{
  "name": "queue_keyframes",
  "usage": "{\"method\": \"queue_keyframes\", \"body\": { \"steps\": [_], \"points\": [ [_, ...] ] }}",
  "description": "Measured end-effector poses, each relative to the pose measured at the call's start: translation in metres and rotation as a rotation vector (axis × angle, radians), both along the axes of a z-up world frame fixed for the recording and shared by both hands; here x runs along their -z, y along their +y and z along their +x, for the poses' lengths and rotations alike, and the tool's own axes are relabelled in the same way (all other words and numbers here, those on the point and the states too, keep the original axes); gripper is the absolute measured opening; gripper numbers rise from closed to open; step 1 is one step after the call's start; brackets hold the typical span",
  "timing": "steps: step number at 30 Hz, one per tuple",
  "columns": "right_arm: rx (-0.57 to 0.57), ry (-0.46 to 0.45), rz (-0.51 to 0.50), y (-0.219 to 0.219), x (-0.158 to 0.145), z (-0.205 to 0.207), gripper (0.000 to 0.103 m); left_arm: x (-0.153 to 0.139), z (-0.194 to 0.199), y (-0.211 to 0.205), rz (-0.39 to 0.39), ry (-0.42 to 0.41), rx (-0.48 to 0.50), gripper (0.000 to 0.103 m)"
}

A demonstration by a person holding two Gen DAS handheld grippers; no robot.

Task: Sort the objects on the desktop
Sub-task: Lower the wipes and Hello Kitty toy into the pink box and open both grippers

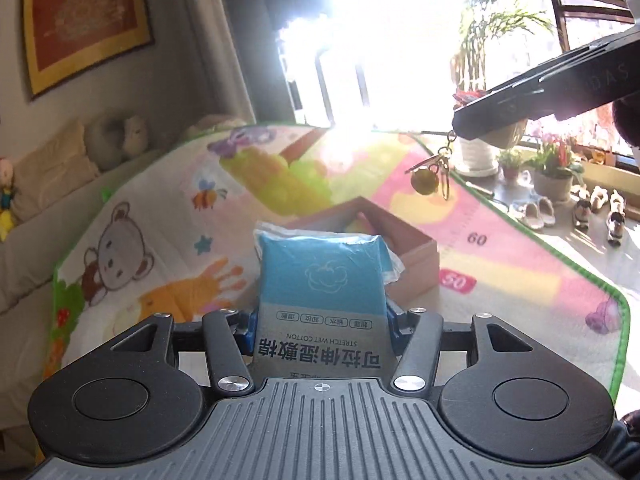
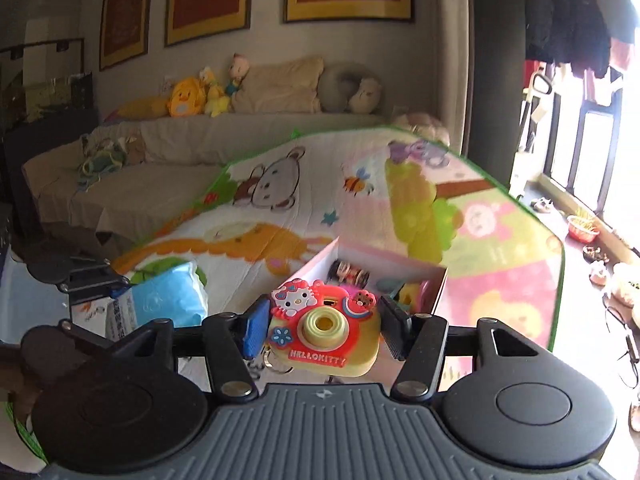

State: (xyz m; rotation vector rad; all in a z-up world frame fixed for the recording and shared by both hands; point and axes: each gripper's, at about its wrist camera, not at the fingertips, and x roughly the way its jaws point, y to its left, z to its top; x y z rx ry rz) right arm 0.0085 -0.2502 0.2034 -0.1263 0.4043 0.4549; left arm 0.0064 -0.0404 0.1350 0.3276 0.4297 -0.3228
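Observation:
My left gripper (image 1: 322, 322) is shut on a blue pack of wet cotton (image 1: 324, 280), squeezed between its blue pads and lifted above the play mat (image 1: 500, 264). An open box (image 1: 418, 246) stands on the mat just beyond the pack. In the right wrist view my right gripper (image 2: 325, 330) is shut on a red and yellow Hello Kitty toy camera (image 2: 324, 320), with a keyring hanging under it. The box (image 2: 400, 266) lies right behind it and holds several small toys. The left gripper with the blue pack (image 2: 168, 298) shows at the left.
A colourful play mat (image 2: 500, 280) covers the surface. A beige sofa (image 2: 180, 152) with plush toys runs along the wall behind. Plant pots (image 1: 554, 176) and slippers (image 1: 534, 212) line the bright window side. A finger of the other gripper (image 1: 540, 96) crosses the upper right.

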Motion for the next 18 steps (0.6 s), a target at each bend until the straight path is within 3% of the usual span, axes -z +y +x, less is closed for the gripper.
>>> {"method": "queue_keyframes", "body": {
  "steps": [3,5,7,9,11,14,18],
  "points": [
    [0.058,-0.052,-0.003,-0.004,-0.025,0.026,0.057,-0.014,0.052,-0.019,-0.024,-0.045,0.02,0.059],
    [0.093,-0.078,-0.006,-0.002,-0.034,0.052,0.057,-0.015,0.088,-0.031,-0.024,-0.1,0.023,0.067],
    [0.109,-0.069,0.004,0.0,-0.031,0.08,0.057,-0.01,0.126,-0.035,-0.031,-0.069,0.018,0.082],
    [0.102,-0.02,0.001,0.003,-0.019,0.106,0.057,-0.003,0.145,-0.028,-0.067,-0.016,-0.02,0.085],
    [0.124,0.01,-0.013,0.005,0.003,0.123,0.057,0.009,0.144,-0.009,-0.101,0.021,-0.072,0.096],
    [0.104,0.044,-0.065,0.011,0.041,0.134,0.057,0.027,0.129,0.011,-0.086,0.051,-0.139,0.097],
    [-0.017,0.11,-0.132,0.041,0.083,0.133,0.057,0.057,0.107,0.031,-0.094,0.142,-0.156,0.1]
  ]
}}
